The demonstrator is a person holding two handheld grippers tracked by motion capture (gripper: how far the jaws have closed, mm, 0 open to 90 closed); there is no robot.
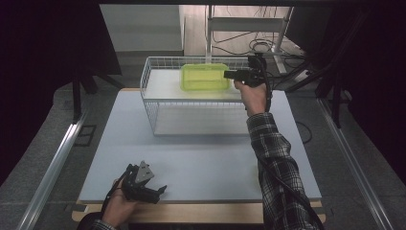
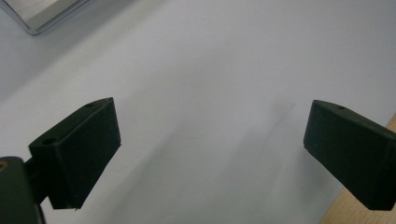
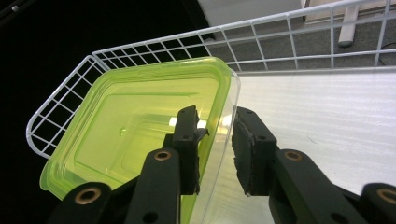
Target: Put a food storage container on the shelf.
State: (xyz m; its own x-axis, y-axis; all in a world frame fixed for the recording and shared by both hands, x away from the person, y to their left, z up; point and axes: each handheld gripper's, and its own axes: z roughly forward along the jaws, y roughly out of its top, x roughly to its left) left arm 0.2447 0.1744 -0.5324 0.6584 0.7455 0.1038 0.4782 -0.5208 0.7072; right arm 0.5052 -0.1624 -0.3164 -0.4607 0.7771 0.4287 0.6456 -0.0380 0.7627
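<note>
1. Table (image 1: 191,163): white board on a wooden base, filling the middle of the high view, bare across its near half.
2. Wire basket (image 1: 158,103): white, open-topped, standing at the far side of the table with a pale liner sheet inside; seen up close in the right gripper view (image 3: 280,42), wire wall curving round the far corner.
3. Plaid sleeve (image 1: 275,158): stretched from the bottom right of the high view forward to the basket's right end.
4. Container (image 1: 205,76): yellow-green see-through plastic, rectangular with rounded corners, open side up, inside the basket toward its far wall; in the right gripper view (image 3: 126,126), tucked against the basket's far left corner, near wall facing the camera.
5. Right gripper (image 1: 239,74): held over the basket's right end, pointing left at the container's right edge. In the right gripper view (image 3: 215,140), 2 jaws narrowed astride the container's wall, 1 inside, 1 outside, a small gap left on the outer side; whether pressing the wall or just about to, cannot tell.
6. Left gripper (image 1: 151,189): resting low at the near left edge of the table, in the hand, well apart from the basket. In the left gripper view (image 2: 210,154), 2 jaws spread wide over bare white board, nothing between them.
</note>
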